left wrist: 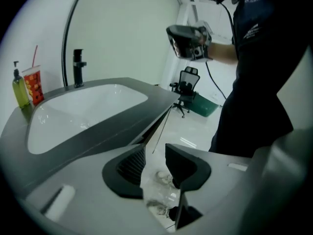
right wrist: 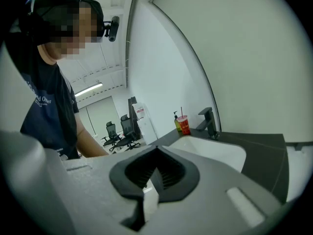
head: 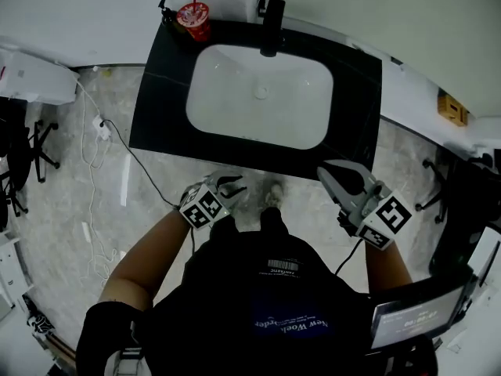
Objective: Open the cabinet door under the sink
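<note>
A black counter [head: 156,116] carries a white sink basin [head: 258,96] with a black faucet [head: 272,26]. The counter's overhang hides the cabinet door below it in the head view. In the left gripper view only a dark sliver [left wrist: 152,125] shows beneath the counter edge [left wrist: 117,131]. My left gripper [head: 231,183] [left wrist: 155,149] hangs low, just in front of the counter's near edge. Its jaws stand apart with nothing between them. My right gripper [head: 327,171] [right wrist: 156,149] is level with the counter's front right, jaws together and empty. It also shows from the left gripper view as the right gripper [left wrist: 188,40], held up high.
A red cup with a straw [head: 193,18] and a soap bottle [head: 165,12] stand at the counter's back left. A cable and a power strip [head: 102,128] lie on the marble floor to the left. Office chairs [head: 31,143] stand at both sides. My shoes [head: 262,198] are close to the counter.
</note>
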Motion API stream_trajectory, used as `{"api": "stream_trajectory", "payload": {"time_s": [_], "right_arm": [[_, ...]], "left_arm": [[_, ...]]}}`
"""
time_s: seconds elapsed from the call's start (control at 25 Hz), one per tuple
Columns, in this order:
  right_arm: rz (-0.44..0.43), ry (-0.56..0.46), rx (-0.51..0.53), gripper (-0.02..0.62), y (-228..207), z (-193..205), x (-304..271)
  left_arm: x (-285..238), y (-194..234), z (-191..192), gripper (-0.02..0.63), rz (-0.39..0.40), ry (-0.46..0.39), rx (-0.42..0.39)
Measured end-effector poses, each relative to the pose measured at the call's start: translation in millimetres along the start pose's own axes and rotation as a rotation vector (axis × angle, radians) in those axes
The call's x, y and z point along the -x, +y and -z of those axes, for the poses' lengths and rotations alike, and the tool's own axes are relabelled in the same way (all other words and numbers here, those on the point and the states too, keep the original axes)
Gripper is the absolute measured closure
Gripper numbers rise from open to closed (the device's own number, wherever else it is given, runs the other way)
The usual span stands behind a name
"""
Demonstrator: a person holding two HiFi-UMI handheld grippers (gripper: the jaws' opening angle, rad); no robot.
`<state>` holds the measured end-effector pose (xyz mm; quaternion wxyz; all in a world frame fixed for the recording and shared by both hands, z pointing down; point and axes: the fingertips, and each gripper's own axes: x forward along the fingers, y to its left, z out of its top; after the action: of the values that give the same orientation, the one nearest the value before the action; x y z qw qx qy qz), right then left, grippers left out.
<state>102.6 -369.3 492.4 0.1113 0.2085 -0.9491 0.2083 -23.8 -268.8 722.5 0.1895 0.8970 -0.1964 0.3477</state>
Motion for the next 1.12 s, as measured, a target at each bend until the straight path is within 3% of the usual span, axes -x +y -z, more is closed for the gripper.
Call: {"api": "stream_trajectory", "payload": {"time_s": [0.12,0.24,0.44,0.84,1.12], "right_arm": [[0.001,-0.011,-0.067,0.597,0,4,-11],[0.02,0.024,-0.07,0.597,-2,19,-16],[0.027,0.025,-0.14,0.597,-1,30,-32],[0.059,0.052,-0.19,0.597,1,51,-20],[0.048,0.057,-0.188,0.597,3,58,-6]], "left_arm": [[-27,17,25,0.432,-0.019,0.068,-0.097],[-53,18,45,0.406,-0.033,0.122,-0.204],[-85,35,58,0.305,-0.143,0.131,-0.248],[-112,34,60,0.325,-0.181,0.124,-0.278],[-105,17,71,0.422,-0.096,0.255,-0.311]]}}
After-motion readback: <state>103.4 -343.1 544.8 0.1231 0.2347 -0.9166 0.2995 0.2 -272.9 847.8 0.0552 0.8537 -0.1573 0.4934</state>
